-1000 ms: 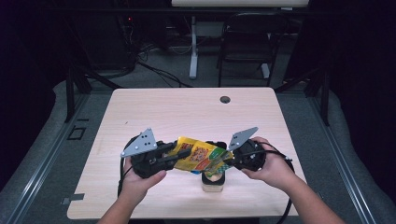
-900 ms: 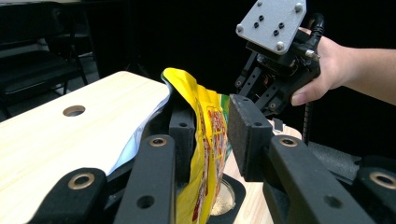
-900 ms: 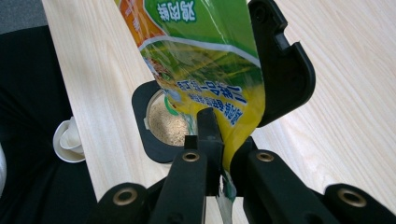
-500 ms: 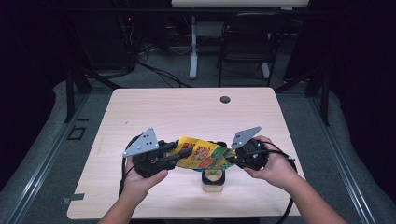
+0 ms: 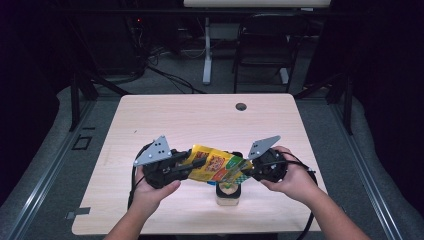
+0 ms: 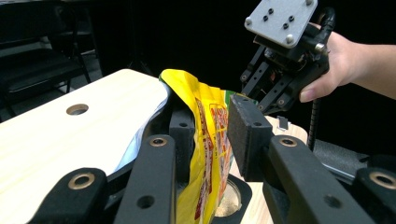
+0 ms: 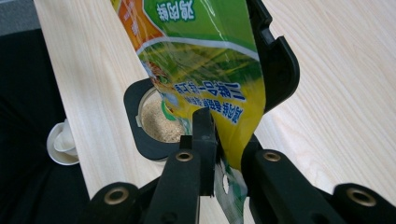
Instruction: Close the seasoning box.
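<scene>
A yellow and green snack packet point(image 5: 215, 167) hangs level between both grippers above a small jar point(image 5: 228, 195) with a black rim and tan powder inside. My left gripper point(image 5: 197, 164) is shut on the packet's yellow end point(image 6: 205, 121), a pad on each side of it. My right gripper point(image 5: 245, 170) has just been opening its jaws. The packet's green corner point(image 7: 205, 56) still lies between them, with the pads no longer pressing on it. In the right gripper view the jar point(image 7: 154, 123) sits right under that corner.
The pale wooden table point(image 5: 200, 120) has a round cable hole point(image 5: 241, 106) at its back right. A small white cap point(image 7: 63, 142) lies by the table's near edge. A chair point(image 5: 265, 45) and desk legs stand beyond the table.
</scene>
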`<state>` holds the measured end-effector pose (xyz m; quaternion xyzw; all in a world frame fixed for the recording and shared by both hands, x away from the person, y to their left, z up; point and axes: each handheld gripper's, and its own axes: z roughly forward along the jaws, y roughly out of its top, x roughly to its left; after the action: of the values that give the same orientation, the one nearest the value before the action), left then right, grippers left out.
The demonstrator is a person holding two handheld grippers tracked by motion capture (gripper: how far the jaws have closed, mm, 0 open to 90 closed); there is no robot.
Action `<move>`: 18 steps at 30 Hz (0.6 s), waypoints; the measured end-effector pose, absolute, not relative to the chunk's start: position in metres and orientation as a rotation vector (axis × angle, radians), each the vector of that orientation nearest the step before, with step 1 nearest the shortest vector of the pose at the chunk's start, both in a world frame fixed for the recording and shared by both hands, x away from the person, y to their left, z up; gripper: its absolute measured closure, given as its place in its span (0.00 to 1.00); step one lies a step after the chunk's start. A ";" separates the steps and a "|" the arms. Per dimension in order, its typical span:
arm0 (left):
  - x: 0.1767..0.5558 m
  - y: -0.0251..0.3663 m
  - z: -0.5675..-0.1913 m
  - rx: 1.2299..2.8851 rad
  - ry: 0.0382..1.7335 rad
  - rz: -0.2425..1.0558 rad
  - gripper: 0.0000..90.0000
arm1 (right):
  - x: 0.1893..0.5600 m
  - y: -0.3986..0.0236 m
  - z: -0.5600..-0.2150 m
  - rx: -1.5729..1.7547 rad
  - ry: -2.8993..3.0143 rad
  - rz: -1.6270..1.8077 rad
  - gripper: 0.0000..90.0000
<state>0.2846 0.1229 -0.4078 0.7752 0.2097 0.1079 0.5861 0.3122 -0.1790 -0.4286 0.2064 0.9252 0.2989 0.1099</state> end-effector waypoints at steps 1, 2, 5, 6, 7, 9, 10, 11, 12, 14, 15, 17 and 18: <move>0.285 0.123 -0.408 1.806 0.491 0.252 0.80 | 0.312 -0.180 -0.428 0.610 2.721 0.881 0.91; 0.285 0.123 -0.409 1.810 0.492 0.254 0.80 | 0.312 -0.180 -0.428 0.607 2.722 0.879 0.91; 0.285 0.123 -0.410 1.814 0.493 0.251 0.80 | 0.312 -0.182 -0.427 0.615 2.720 0.892 0.91; 0.285 0.123 -0.410 1.817 0.493 0.251 0.80 | 0.312 -0.183 -0.427 0.614 2.719 0.893 0.91; 0.285 0.123 -0.411 1.813 0.490 0.248 0.80 | 0.312 -0.184 -0.427 0.613 2.717 0.895 0.92; 0.285 0.122 -0.410 1.819 0.491 0.254 0.80 | 0.311 -0.184 -0.427 0.607 2.715 0.898 0.95; 0.285 0.121 -0.410 1.811 0.488 0.250 0.80 | 0.311 -0.183 -0.427 0.604 2.714 0.887 0.96; 0.285 0.121 -0.408 1.815 0.487 0.253 0.80 | 0.311 -0.183 -0.427 0.603 2.711 0.883 0.97; 0.285 0.120 -0.407 1.813 0.485 0.258 0.80 | 0.311 -0.182 -0.428 0.607 2.705 0.888 0.97; 0.285 0.119 -0.406 1.813 0.479 0.267 0.81 | 0.312 -0.181 -0.428 0.606 2.691 0.874 0.97; 0.285 0.119 -0.406 1.816 0.479 0.272 0.81 | 0.312 -0.180 -0.429 0.611 2.682 0.883 0.97; 0.286 0.119 -0.407 1.810 0.488 0.281 0.81 | 0.313 -0.181 -0.430 0.621 2.674 0.888 0.98; 0.286 0.120 -0.408 1.808 0.490 0.273 0.81 | 0.314 -0.181 -0.430 0.624 2.671 0.894 0.98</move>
<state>0.2863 0.1201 -0.4082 0.7748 0.2102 0.1171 0.5846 0.3137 -0.1808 -0.4302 0.2144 0.9182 0.3073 0.1282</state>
